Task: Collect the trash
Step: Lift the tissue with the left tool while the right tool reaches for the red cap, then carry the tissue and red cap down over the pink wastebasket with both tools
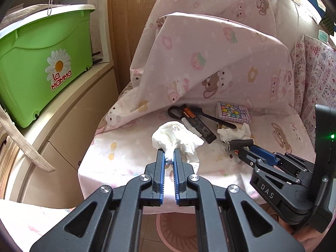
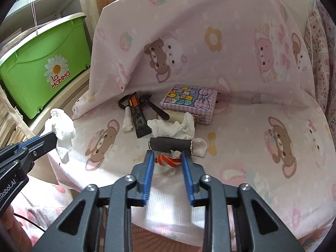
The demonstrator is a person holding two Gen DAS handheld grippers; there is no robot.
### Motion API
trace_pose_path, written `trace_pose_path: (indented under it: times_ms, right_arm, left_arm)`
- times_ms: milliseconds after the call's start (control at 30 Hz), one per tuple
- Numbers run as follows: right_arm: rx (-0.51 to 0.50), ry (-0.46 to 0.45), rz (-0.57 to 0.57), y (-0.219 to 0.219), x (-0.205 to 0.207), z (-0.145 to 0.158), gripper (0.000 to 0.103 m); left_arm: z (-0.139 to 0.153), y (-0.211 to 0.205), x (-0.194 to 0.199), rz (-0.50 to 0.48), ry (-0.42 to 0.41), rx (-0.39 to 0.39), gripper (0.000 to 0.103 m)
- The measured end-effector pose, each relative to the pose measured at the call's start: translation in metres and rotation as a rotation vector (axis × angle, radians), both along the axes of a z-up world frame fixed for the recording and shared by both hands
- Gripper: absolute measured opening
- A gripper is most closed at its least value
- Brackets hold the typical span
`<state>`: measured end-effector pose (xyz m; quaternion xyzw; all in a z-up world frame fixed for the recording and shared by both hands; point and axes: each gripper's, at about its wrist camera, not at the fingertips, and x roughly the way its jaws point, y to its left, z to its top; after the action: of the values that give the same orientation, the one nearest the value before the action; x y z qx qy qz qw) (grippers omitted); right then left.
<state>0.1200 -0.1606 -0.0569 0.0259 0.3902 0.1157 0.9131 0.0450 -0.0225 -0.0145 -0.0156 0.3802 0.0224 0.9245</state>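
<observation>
Nearest in the left wrist view, the left gripper (image 1: 169, 154) is clamped on a crumpled white tissue (image 1: 176, 139), its blue-lined jaws pinched on the tissue's near end. In the right wrist view that tissue hangs at the left edge of the pink cartoon-print sheet (image 2: 262, 168), held off the sheet.

The right gripper (image 2: 166, 155) has an orange-and-white striped wrapper (image 2: 169, 160) between its jaws, which stand a little apart; the wrapper's ends reach both jaws, but whether they press on it I cannot tell. Just beyond its tips lies a dark roll (image 2: 170, 145) with a foil end, touching another crumpled tissue (image 2: 174, 128) farther off.

Left of that tissue lie a black wrapper (image 2: 138, 119) with orange print, a small white tube (image 2: 127, 121) and a black tool (image 2: 151, 105) with a loop handle. To the right, far side, sits a pastel patterned box (image 2: 189, 103).

Well to the left stands a green bin (image 1: 40, 63) with a daisy sticker. Below the sheet's near edge a pink basket (image 1: 178, 229) shows.
</observation>
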Motion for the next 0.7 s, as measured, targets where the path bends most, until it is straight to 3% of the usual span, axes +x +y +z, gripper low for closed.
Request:
trace_pose_path:
  times_ms: [167,333,500,700]
  right_arm:
    - [0.067,0.014,-0.012,-0.008,-0.010,0.001,0.006]
    - [0.105,-0.007,-0.002,-0.017,-0.030,0.018,0.006]
    - [0.133,-0.003,-0.006,-0.028,-0.050,0.028,0.006]
    - [0.150,0.010,0.024,-0.033,-0.069,0.038,0.006]
  left_arm:
    - [0.001,-0.001,-0.001,-0.005,-0.004,0.003,0.007]
    - [0.006,0.000,-0.005,-0.022,-0.001,-0.027,0.007]
    - [0.006,0.003,-0.010,-0.064,0.078,-0.107,0.007]
    - [0.008,-0.005,-0.022,-0.109,0.090,-0.077,0.007]
